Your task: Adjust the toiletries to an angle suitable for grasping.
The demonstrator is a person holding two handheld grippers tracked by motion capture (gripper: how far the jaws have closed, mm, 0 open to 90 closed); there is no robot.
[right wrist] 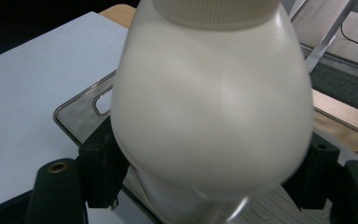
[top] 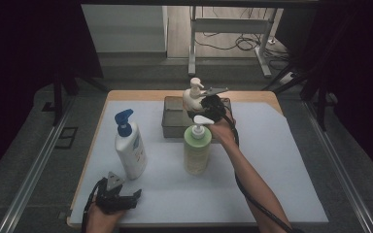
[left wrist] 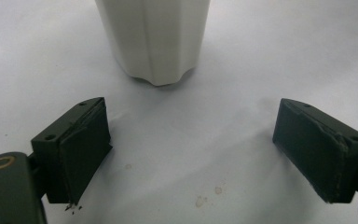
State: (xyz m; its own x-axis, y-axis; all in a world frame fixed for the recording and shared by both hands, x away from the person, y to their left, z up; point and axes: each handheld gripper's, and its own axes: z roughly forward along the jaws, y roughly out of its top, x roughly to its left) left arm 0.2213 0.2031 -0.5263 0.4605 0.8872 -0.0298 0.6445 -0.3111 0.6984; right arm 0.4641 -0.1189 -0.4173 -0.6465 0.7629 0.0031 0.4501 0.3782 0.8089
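At the far side of the bench, the right tongs (top: 201,108) straddle a cream pump bottle (top: 193,97) over a metal tray (top: 171,121), whether pinching it I cannot tell, while the left tongs (left wrist: 191,149) rest spread at the near left.

A white bottle with a blue pump (top: 129,145) stands upright at the left of the white-covered surface (top: 281,165), well apart from a pale green pump bottle (top: 197,149) near its middle. Beyond the wooden far edge, cables (top: 238,43) lie on the floor beside a grey metal frame (top: 230,26).

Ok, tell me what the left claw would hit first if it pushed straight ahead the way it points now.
Most likely the white pump bottle with the blue pump, standing straight beyond the open left claw; only bare white table cover lies between.
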